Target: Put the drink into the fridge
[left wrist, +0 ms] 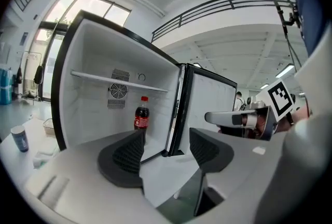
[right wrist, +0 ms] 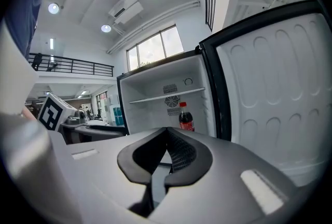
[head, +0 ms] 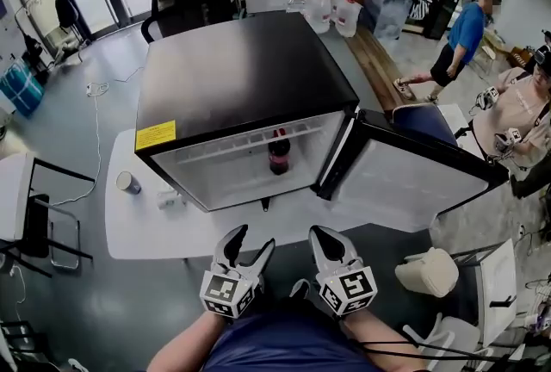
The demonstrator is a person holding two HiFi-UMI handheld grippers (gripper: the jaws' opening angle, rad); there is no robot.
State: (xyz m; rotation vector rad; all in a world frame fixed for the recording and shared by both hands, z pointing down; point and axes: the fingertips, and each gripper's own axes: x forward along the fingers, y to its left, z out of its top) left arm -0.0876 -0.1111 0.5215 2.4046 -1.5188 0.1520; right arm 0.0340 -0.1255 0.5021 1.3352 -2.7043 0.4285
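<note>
A cola bottle (head: 277, 153) with a red cap stands upright inside the open black fridge (head: 241, 73), below its single shelf; it also shows as the bottle (left wrist: 141, 114) and the bottle (right wrist: 185, 117) in the gripper views. Both grippers hang in front of the fridge, well short of its opening. My left gripper (head: 254, 238) is open with nothing between its pads (left wrist: 128, 153). My right gripper (head: 323, 232) is shut on nothing, its tips meeting in the right gripper view (right wrist: 167, 132). The fridge door (head: 413, 168) is swung wide to the right.
The fridge sits on a white table (head: 146, 224) with a paper cup (head: 127, 182) at its left. A black office chair (head: 185, 4) and water jugs (head: 331, 10) stand behind. Two people (head: 465, 34) are at the right, and a white chair (head: 430, 271) is near my right side.
</note>
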